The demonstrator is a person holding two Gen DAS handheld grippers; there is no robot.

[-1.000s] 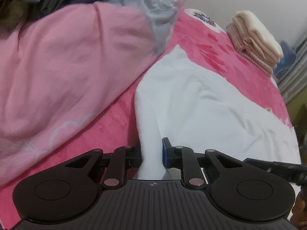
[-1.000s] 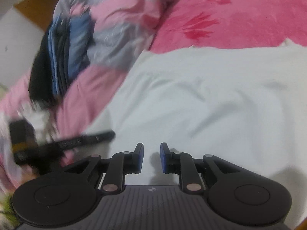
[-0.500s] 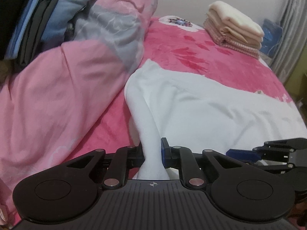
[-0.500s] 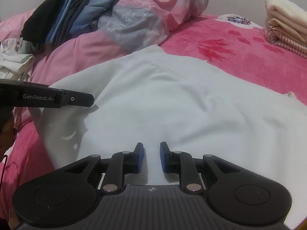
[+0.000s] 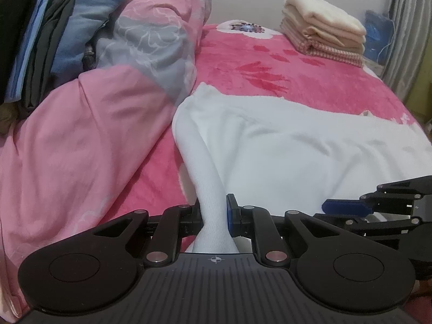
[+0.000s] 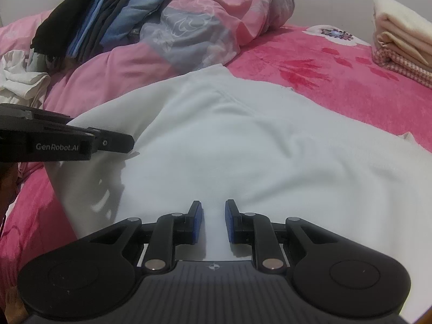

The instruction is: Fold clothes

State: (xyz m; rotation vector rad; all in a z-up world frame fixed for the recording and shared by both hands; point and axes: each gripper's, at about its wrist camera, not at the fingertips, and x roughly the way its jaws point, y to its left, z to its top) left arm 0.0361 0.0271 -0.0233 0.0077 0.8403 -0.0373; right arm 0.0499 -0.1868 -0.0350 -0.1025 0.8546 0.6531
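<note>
**Both grippers level out on the near hem of the white garment**

The view swings upright from a second ago: both wrists roll level, and the blurred tilt gives way to a steady look down the bed. The left gripper [image 5: 214, 213] clamps a raised ridge of the white garment [image 5: 297, 145], pulled up taut from the pink bedspread [image 5: 283, 64]. The right gripper [image 6: 213, 222] sits over the same garment's near edge with its jaws nearly closed; cloth fills the gap, but I cannot tell whether the pads actually pinch it. My read: the hem is gathered and a fold away from the camera is about to start.

The count: one white garment spread flat, two grippers, one folded cream stack [image 5: 324, 27] at the far corner, one pink and grey quilt [image 5: 94, 102], one heap of dark clothes [image 6: 108, 8] on it, one crumpled white piece [image 6: 21, 81] at far left.
</note>
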